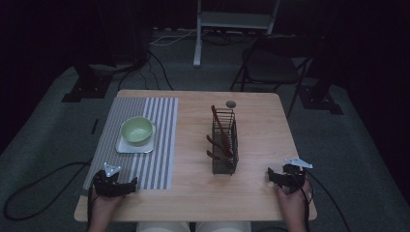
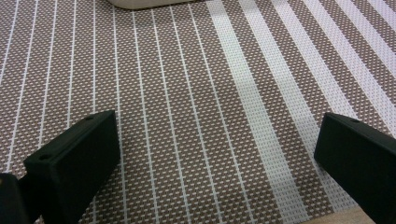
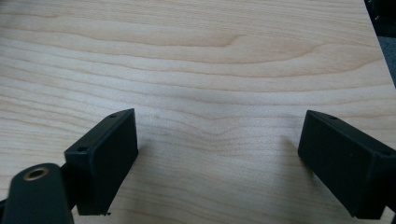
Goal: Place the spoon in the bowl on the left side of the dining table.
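Striped mat [image 2: 196, 116] under my left gripper [image 2: 217, 154], jaws wide apart, nothing between them. My right gripper [image 3: 217, 158] rests over bare wood table [image 3: 210, 56] near the right edge, also wide open w/ nothing held. Wire rack [image 1: 225, 145] w/ brown utensils stands mid-table, green bowl [image 1: 137, 129] on its tray on the mat, both well apart from my grippers.

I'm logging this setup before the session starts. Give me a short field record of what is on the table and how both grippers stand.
left gripper: open, over the striped placemat
right gripper: open, over bare table
bowl: green, on a small square tray on the placemat
wire basket: mid-table, holds brown wooden utensils
small grey round object: far table edge, kind unclear
held items: none
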`<state>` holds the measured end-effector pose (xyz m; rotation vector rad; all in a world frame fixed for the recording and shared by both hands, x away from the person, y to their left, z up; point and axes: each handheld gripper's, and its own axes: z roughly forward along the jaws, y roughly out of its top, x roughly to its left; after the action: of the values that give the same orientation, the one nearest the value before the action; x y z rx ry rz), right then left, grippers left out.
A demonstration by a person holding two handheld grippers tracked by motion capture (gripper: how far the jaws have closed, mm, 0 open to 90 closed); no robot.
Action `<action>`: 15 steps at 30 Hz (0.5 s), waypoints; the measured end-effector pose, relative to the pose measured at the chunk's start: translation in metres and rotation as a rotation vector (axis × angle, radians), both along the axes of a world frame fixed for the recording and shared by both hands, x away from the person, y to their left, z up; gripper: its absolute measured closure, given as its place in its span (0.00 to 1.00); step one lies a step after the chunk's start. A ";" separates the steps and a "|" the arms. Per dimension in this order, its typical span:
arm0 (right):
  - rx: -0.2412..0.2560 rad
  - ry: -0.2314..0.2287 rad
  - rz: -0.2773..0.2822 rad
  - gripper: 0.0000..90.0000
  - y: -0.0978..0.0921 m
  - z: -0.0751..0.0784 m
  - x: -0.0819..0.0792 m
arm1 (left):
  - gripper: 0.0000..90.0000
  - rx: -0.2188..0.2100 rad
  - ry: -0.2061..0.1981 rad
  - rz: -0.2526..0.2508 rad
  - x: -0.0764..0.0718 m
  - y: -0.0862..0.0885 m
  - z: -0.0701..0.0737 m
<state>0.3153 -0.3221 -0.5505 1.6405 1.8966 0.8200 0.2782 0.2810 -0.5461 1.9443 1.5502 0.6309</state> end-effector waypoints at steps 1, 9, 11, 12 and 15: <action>-0.001 0.000 0.001 0.13 0.000 0.000 0.000 | 0.00 0.000 0.000 -0.002 0.000 0.000 0.000; 0.000 0.000 0.000 0.13 0.000 0.000 0.000 | 0.00 -0.001 0.002 -0.033 0.000 0.003 0.000; 0.000 0.000 0.000 0.13 0.000 0.000 0.000 | 0.00 0.001 0.008 -0.055 0.000 0.005 0.001; 0.000 0.000 0.000 0.13 0.000 0.000 0.000 | 0.00 0.003 0.012 -0.057 0.000 0.005 0.001; 0.000 -0.001 0.000 0.13 0.000 0.000 0.000 | 0.00 0.005 0.016 -0.075 0.000 0.006 0.001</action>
<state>0.3153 -0.3221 -0.5506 1.6398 1.8964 0.8203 0.2784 0.2873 -0.5448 2.0056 1.4787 0.5896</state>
